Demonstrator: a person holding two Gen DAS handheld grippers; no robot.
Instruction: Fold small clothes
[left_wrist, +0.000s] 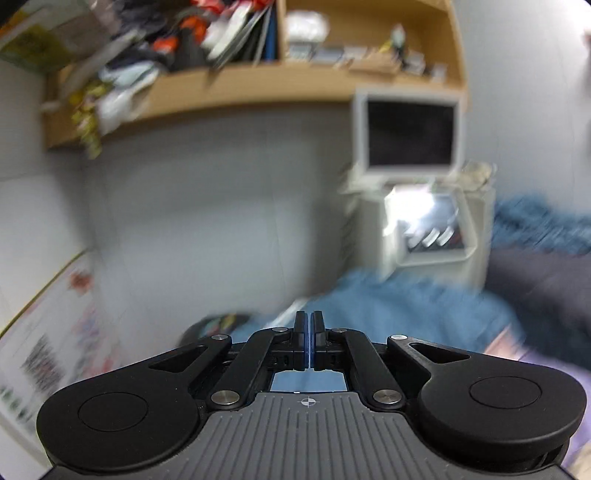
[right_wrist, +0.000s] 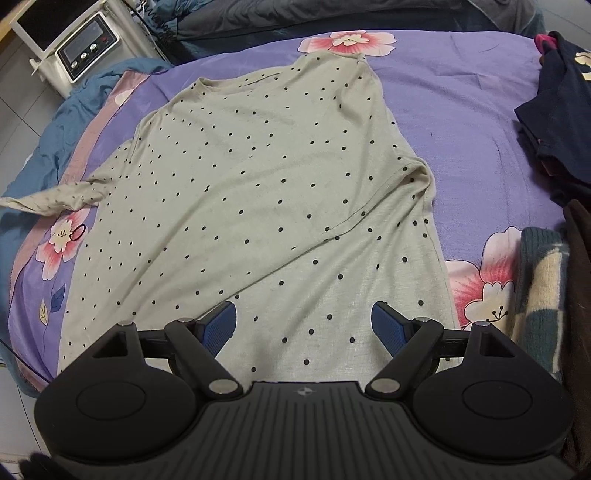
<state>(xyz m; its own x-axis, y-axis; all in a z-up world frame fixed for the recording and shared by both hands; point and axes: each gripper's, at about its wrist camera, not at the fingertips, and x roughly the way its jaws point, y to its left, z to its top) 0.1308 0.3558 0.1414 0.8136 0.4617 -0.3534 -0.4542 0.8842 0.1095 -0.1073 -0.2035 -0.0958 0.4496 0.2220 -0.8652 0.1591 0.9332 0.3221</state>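
A pale grey-green shirt with black dots (right_wrist: 258, 192) lies spread on the purple floral bedsheet (right_wrist: 461, 122), its right sleeve folded across the body and its left sleeve (right_wrist: 48, 199) trailing off to the left. My right gripper (right_wrist: 306, 325) is open, its blue pads above the shirt's near hem and holding nothing. My left gripper (left_wrist: 308, 341) is shut with nothing between its pads; it points up at the wall, away from the shirt, and its view is blurred.
Dark folded clothes (right_wrist: 554, 122) lie at the right edge of the bed, with a teal and cream knit (right_wrist: 539, 295) nearer. A blue blanket (right_wrist: 33, 155) hangs at the left. A white machine with a panel (right_wrist: 88, 48) stands beyond. A wooden shelf (left_wrist: 236, 85) hangs on the wall.
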